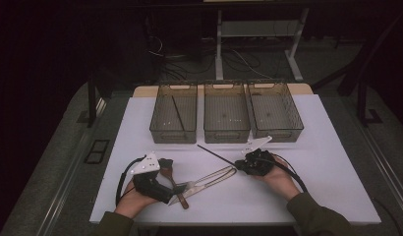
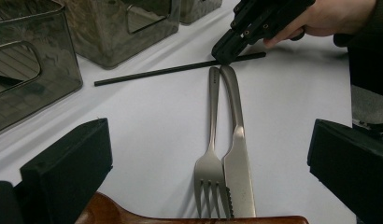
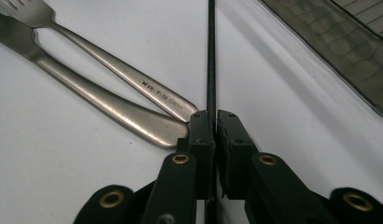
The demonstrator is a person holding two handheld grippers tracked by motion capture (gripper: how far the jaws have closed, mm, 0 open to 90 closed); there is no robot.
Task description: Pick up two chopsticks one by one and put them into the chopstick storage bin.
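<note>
Gripping one black stick (image 3: 211, 56), right claw (image 3: 214, 122) beside one fork (image 2: 211, 140), one knife (image 2: 236, 140)

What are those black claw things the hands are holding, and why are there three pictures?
A person sits at a white table and holds a squeeze tool in each hand. Each tool has two black jaws, like big tweezers.

One picture comes from a camera up high, looking down on the table. The other two come from small cameras riding on the tools, so you look along their jaws.

The right gripper has pinched a thin black chopstick. The left gripper is open, and a brown wooden handle lies between its jaws.

On the table lie a silver metal fork and a silver metal knife, side by side. Behind them stand three see-through grey plastic bins. The bin at the left already has another black stick in it.
</note>
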